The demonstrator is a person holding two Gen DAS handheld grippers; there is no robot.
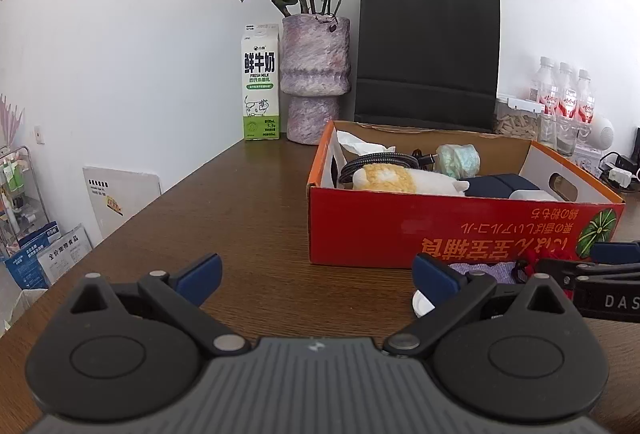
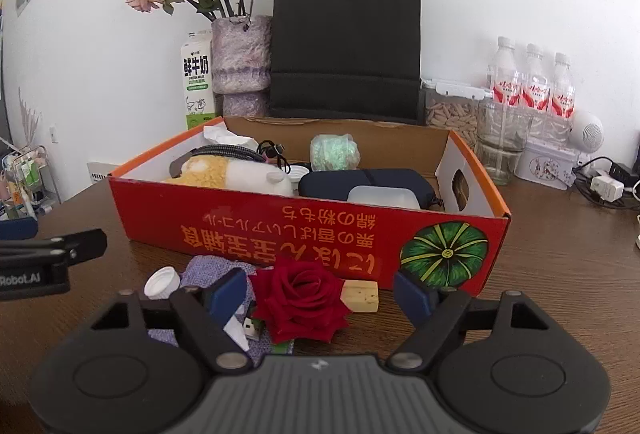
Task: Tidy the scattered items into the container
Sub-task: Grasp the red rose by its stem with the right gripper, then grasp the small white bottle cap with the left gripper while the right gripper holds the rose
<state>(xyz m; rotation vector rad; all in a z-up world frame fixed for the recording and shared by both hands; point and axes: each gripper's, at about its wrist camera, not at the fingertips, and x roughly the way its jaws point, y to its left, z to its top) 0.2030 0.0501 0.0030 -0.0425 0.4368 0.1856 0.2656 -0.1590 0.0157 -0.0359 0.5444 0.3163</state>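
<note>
A dark wooden table (image 2: pixel 540 254) bore a red box (image 2: pixel 280 230) centrally, vase (image 2: pixel 240 61) and milk carton (image 2: pixel 196 81) along its far edge

Probably a home: wooden table (image 1: pixel 240 201), vase of dried roses (image 1: pixel 315 73), milk carton (image 1: pixel 261 81).

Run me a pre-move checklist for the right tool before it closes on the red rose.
1. Red rose between the right tool's pads: ok, it sits in the gap, nearer the left pad.
2. Pads pressing on the rose: not ok, a gap remains at the right pad.
3. Neighbours clear of the grip: not ok, the purple cloth and wooden block crowd the rose.
4. Room in the red box: ok, bare floor shows at the right end.
5. Left tool clear: ok, open, empty, off to the side.
6. White cap still out: not ok.
</note>
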